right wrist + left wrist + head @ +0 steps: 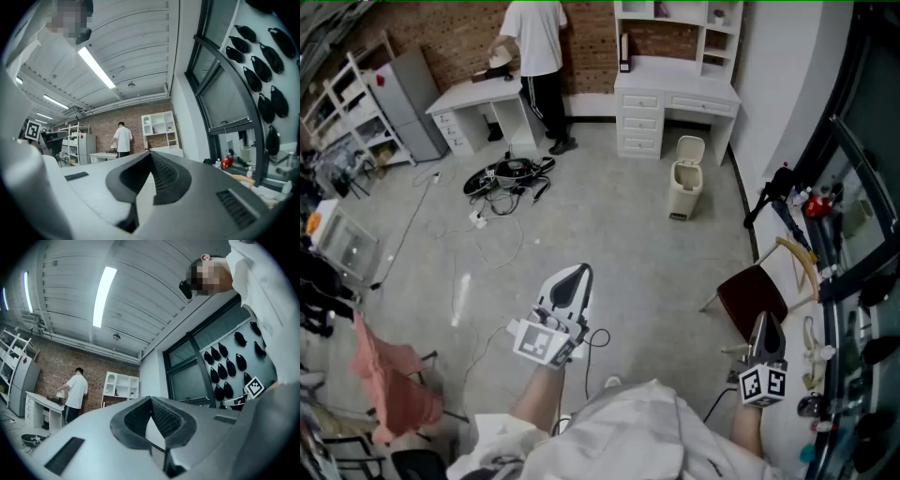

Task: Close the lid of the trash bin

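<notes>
Currently, both claws are pressed together and empty. The left gripper (151,401) shows its jaws meeting at the tips with nothing between them, and the right gripper (150,157) shows the same. In the head view, the left gripper (570,284) sits raised in front of your body near the centre. The right gripper (765,326) sits lower, at your right side, just beside a dark red chair (753,296).

Bare floor (609,234) separates both claws from the task item. A tangle of cables (508,175) lies on it, ahead and to the left, off the direct path.

The trash bin (684,186) stands well apart from you, ahead, against the white drawer unit (675,105). Across the picture it falls between the two claws: ahead and right of the left one, ahead and left of the right one. Neither gripper view shows the bin.

Its lid (690,148) stands raised and leans back toward the drawer unit, so the hinge appears to be on the far edge. Expect to walk up first, then press the lid forward and down toward you. Neither arm is clearly nearer; choose once you are beside the bin.

Beyond it, a person (534,42) stands at a white desk (478,96) by the brick wall.
</notes>
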